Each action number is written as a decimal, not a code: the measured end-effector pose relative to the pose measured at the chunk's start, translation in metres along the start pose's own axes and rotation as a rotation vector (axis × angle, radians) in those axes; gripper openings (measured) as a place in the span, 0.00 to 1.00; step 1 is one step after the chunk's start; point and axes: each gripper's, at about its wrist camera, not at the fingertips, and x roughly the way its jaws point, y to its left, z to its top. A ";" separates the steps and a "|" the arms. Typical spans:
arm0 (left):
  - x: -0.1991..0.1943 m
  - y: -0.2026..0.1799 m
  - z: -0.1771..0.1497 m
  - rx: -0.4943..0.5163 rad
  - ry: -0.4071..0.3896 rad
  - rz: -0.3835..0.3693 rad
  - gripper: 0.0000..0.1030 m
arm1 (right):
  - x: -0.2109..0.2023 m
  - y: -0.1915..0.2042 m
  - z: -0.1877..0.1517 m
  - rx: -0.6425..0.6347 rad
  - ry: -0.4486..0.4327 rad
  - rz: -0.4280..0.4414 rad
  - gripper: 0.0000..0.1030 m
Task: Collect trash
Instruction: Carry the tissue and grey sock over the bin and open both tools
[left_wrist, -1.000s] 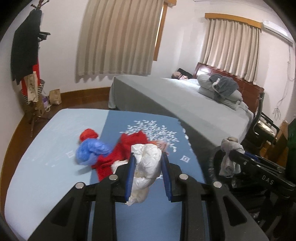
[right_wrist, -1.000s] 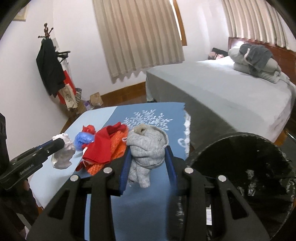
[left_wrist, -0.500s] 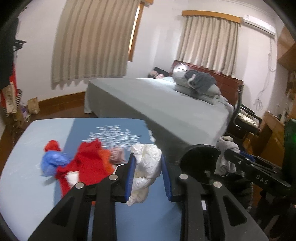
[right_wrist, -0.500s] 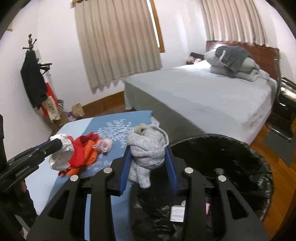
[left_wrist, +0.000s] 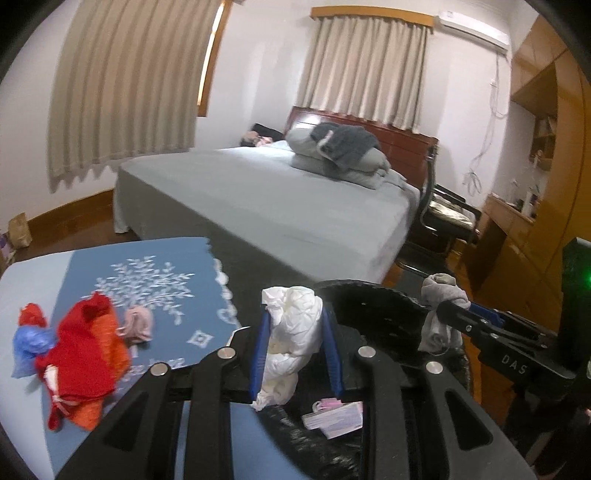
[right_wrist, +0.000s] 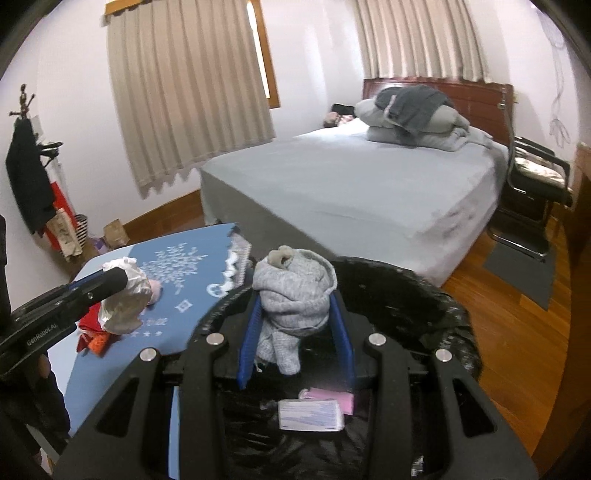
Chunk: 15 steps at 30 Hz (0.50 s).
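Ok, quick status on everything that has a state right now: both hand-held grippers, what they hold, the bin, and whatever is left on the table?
Left hand-held gripper: shut on white wad.
White wad: held at the bin's rim.
Right hand-held gripper: shut on grey sock.
Grey sock: held above the bin's opening.
Trash bin: open, black liner, paper items inside.
Red and orange scraps: lying on the table.
Blue bag: lying on the table.

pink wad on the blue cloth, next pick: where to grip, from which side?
Grip the pink wad across its puffy middle, coming from above and from its right. It lies loose and crumpled on the blue cloth, with the red-orange pile close on its left, and open cloth on its right leaves room for a finger.
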 end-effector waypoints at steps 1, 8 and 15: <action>0.003 -0.003 0.000 0.001 0.005 -0.011 0.27 | 0.000 -0.004 -0.001 0.004 0.001 -0.008 0.34; 0.033 -0.031 0.004 0.026 0.032 -0.083 0.27 | -0.002 -0.031 -0.007 0.031 0.009 -0.061 0.35; 0.053 -0.051 0.003 0.048 0.056 -0.138 0.27 | 0.000 -0.050 -0.012 0.047 0.022 -0.105 0.37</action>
